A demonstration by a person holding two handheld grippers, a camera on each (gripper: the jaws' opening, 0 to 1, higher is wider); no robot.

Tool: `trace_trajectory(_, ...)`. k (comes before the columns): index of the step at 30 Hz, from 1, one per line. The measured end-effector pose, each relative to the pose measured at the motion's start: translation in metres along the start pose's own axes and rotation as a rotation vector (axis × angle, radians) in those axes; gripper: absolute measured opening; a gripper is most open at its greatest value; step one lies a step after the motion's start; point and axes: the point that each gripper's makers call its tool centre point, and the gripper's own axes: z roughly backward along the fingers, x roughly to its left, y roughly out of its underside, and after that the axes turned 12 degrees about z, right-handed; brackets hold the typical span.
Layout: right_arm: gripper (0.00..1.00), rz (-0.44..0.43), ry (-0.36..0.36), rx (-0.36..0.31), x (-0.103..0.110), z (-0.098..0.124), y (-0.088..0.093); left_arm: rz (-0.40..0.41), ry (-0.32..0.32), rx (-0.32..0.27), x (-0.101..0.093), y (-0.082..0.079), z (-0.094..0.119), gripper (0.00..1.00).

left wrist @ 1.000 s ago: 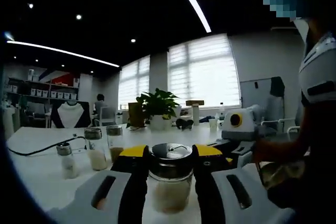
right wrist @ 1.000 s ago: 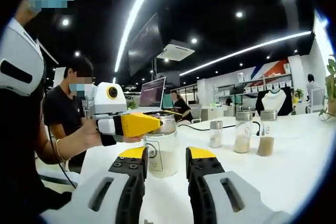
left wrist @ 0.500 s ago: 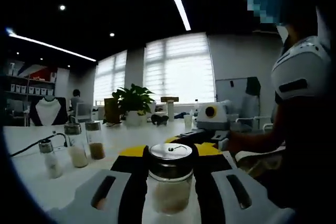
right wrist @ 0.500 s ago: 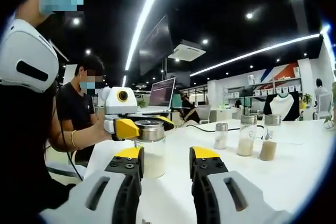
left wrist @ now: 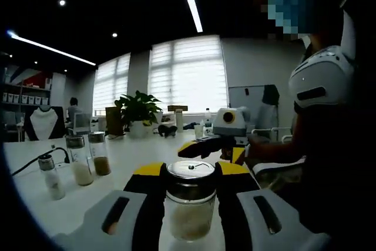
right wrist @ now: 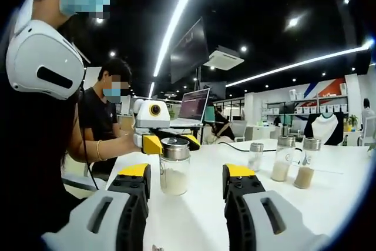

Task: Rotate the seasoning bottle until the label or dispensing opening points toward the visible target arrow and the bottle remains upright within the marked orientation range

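Observation:
The seasoning bottle is a clear glass jar with pale grains and a metal lid. It stands upright on the white table, with my left gripper shut on it just under the lid. In the right gripper view the same bottle stands a short way beyond my right gripper, which is open and holds nothing. There the left gripper clamps the bottle from behind with yellow fingertips. The right gripper hangs behind the bottle in the left gripper view.
Three small spice bottles stand in a group on the table, at right in the right gripper view. A black cable runs nearby. A potted plant stands far back. A seated person and a laptop are at the table's far side.
My right gripper has drawn back from the bottle and its jaws stand wider. The left gripper keeps its hold on the bottle while its view has swung sideways.

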Motion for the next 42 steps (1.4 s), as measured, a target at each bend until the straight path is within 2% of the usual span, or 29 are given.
trace_trajectory(4, 0.69, 0.008, -0.016, 0.025, 0.003, -0.002, 0.006, -0.007, 0.003, 0.002, -0.001, 0.000, 0.001, 0.34)
trace_trajectory(10, 0.69, 0.008, -0.026, 0.038, 0.003, 0.000, 0.010, -0.011, -0.004, 0.008, 0.000, 0.001, 0.007, 0.34)
trace_trajectory(16, 0.68, 0.004, 0.001, 0.044, -0.002, 0.002, 0.012, -0.007, -0.010, -0.002, 0.003, -0.001, 0.012, 0.34)
trace_trajectory(21, 0.67, 0.016, 0.046, 0.057, -0.011, 0.005, 0.014, 0.000, -0.036, 0.018, 0.009, 0.004, 0.023, 0.34)
trace_trajectory(28, 0.67, 0.013, 0.047, 0.061, -0.012, 0.004, 0.016, -0.009, -0.067, 0.024, 0.014, 0.008, 0.039, 0.34)
trace_trajectory(35, 0.66, 0.017, 0.057, 0.068, -0.014, 0.003, 0.018, -0.012, -0.118, 0.025, 0.027, 0.010, 0.060, 0.34)
trace_trajectory(42, 0.66, 0.012, 0.056, 0.072, -0.014, 0.001, 0.020, -0.020, -0.144, 0.059, 0.030, 0.020, 0.076, 0.34)
